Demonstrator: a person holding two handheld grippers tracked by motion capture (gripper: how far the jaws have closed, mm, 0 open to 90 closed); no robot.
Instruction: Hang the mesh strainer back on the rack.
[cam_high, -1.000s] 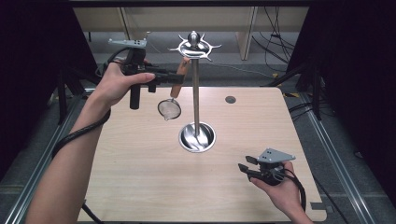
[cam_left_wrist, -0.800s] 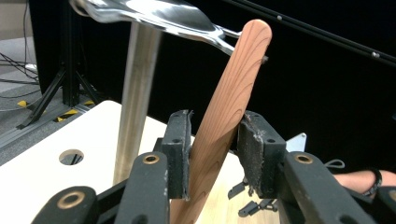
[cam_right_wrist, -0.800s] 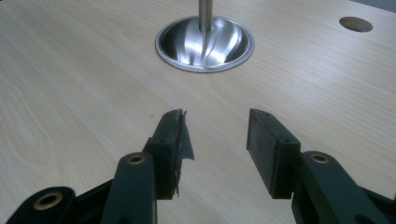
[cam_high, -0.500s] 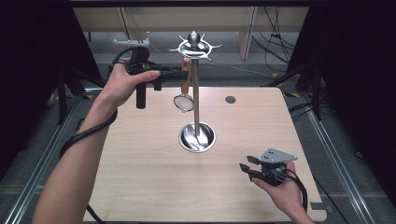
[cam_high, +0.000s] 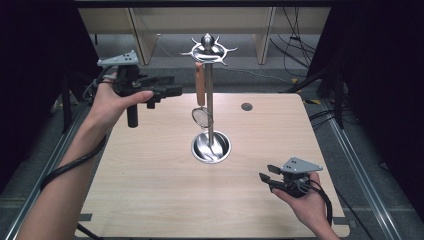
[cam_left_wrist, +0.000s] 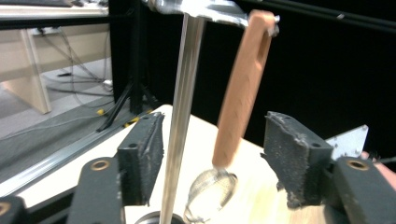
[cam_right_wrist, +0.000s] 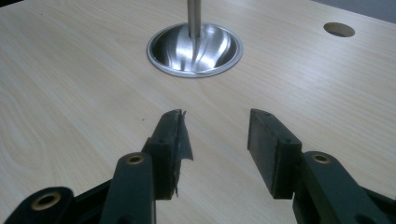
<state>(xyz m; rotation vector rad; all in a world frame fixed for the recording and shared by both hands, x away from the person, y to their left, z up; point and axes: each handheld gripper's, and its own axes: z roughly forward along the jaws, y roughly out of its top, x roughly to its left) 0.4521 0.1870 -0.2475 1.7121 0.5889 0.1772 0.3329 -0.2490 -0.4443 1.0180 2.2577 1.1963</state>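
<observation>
Two grippers: one in each hand, the left gripper (cam_high: 167, 91) raised beside the stand's top, the right gripper (cam_high: 267, 180) low over the near right part of the bench (cam_high: 150, 190).
Strainer: the small mesh strainer (cam_high: 201, 117) with a brown wooden handle (cam_left_wrist: 243, 88) hangs from a hook of the stand (cam_high: 209, 100), just ahead of the left fingers (cam_left_wrist: 142, 154); its mesh bowl dangles beside the pole, above the stand's round steel base (cam_right_wrist: 195, 50).
Left fingers: apart, having just been opening; seen along them, the handle and the pole stand in the gap further out, and neither pad touches either one.
Why so: the hook now carries the strainer's weight, so I judge the hanging done and the grip let go.
Handle tilt: it leans away from the pole and looks blurred, which suggests it is swinging freely on the hook.
Right fingers: (cam_right_wrist: 173, 140) apart, nothing between them, well short of the base, pointing toward it across bare wood.
Why so: this hand seems idle, kept clear of the stand so the other can work.
Risk: pulling the left fingers back sideways could knock the handle off its hook.
</observation>
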